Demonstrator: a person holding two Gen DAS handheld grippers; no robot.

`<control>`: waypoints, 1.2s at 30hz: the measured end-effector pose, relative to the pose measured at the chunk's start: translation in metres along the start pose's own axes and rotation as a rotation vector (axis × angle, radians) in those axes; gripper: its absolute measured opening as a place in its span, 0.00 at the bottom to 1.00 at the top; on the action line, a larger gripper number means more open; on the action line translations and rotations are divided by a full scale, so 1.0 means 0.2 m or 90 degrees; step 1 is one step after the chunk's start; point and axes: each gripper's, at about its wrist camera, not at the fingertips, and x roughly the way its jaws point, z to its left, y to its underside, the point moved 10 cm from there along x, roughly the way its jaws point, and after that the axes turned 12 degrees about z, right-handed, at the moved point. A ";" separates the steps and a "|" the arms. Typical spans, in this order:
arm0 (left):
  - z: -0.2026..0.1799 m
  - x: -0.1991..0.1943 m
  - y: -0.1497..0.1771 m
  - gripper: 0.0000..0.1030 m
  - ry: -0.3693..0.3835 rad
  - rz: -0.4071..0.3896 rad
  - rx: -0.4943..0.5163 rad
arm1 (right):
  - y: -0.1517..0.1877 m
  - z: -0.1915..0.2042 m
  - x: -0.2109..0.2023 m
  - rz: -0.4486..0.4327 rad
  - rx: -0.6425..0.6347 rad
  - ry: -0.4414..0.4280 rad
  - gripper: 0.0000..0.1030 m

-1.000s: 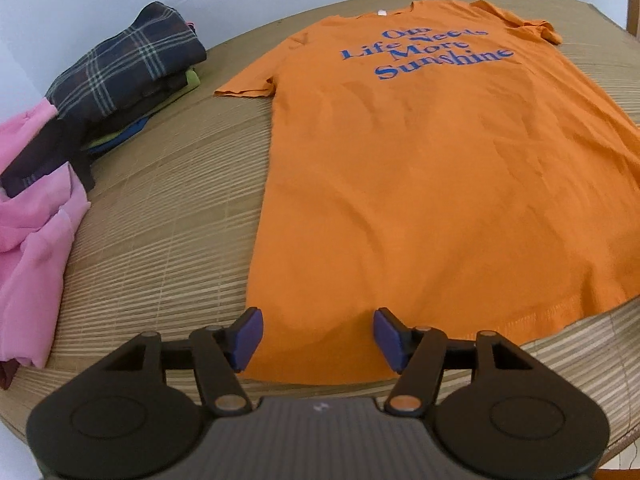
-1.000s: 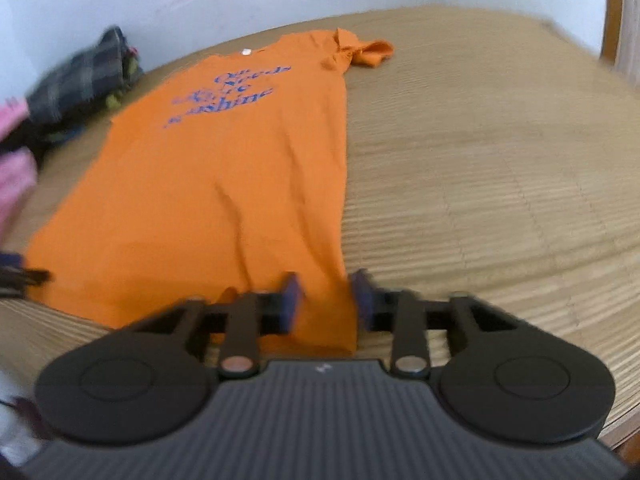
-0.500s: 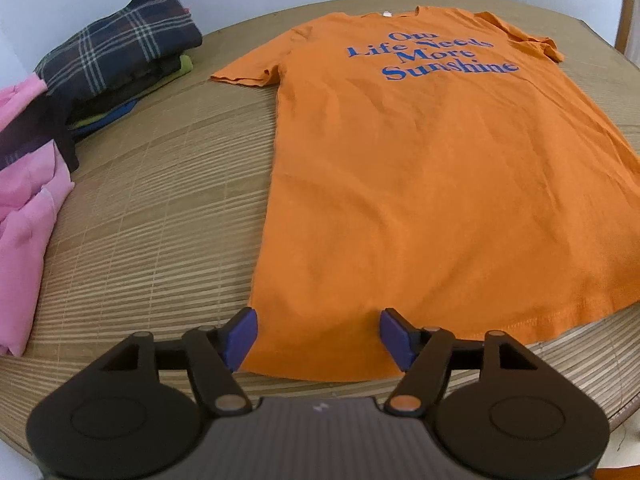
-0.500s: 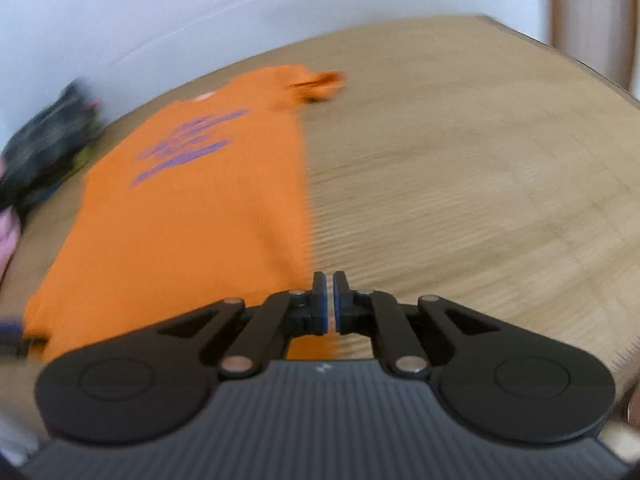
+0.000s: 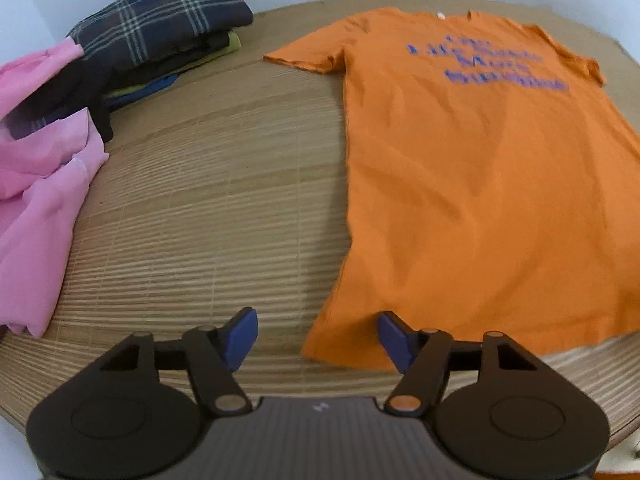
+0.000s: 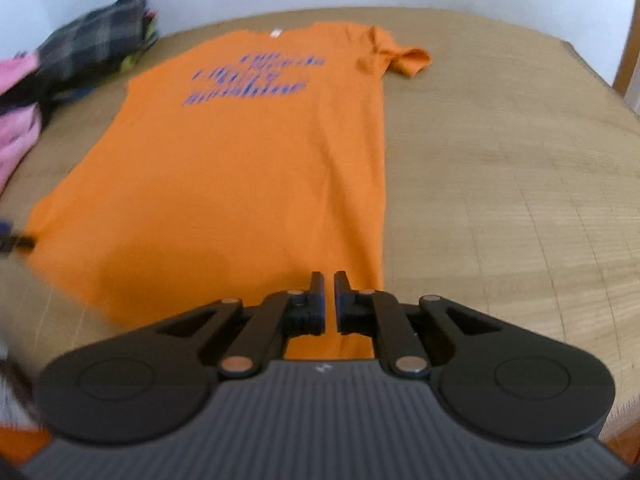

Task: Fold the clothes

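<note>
An orange T-shirt (image 5: 472,184) with blue lettering lies flat, front up, on the woven mat table (image 5: 224,208), collar at the far side. My left gripper (image 5: 316,336) is open just above the near edge; the shirt's lower left corner lies between its fingers, close to the right blue pad (image 5: 394,338). In the right wrist view the orange T-shirt (image 6: 240,168) stretches away from my right gripper (image 6: 329,288), which hovers over the hem near the lower right corner. Its jaws are shut to a thin slit, with no cloth visibly pinched between them.
A stack of folded clothes (image 5: 160,36) with a dark plaid piece on top sits at the far left by the wall. A loose pink garment (image 5: 36,192) lies beside it, left of the shirt. Bare mat (image 6: 500,168) extends to the right of the shirt.
My left gripper has shifted left, so the shirt's corner now lies near its right pad instead of its left. My right gripper closed, swung right, then came back over the hem.
</note>
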 end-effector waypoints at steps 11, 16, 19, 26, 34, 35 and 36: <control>-0.13 0.07 0.00 0.73 -0.039 -0.008 0.076 | 0.07 0.08 0.09 0.052 -0.137 0.127 0.08; 0.08 0.12 -0.02 0.78 -0.063 0.021 0.016 | 0.20 0.27 0.04 0.116 -0.150 0.024 0.06; 0.24 0.15 -0.04 0.78 -0.098 0.039 -0.033 | 0.28 0.54 0.02 0.149 -0.195 -0.107 0.06; 0.27 0.09 -0.02 0.69 -0.074 0.064 -0.115 | 0.00 0.59 -0.03 0.046 -0.285 -0.148 0.15; -0.05 0.02 -0.03 0.69 -0.035 0.052 -0.141 | -1.00 -0.23 0.34 -0.066 -0.183 0.049 0.44; -0.09 0.02 -0.04 0.69 -0.044 0.055 -0.145 | -1.11 -0.30 0.40 -0.073 -0.174 0.059 0.44; -0.11 0.03 -0.04 0.69 -0.053 0.063 -0.155 | -1.23 -0.37 0.46 -0.079 -0.165 0.069 0.44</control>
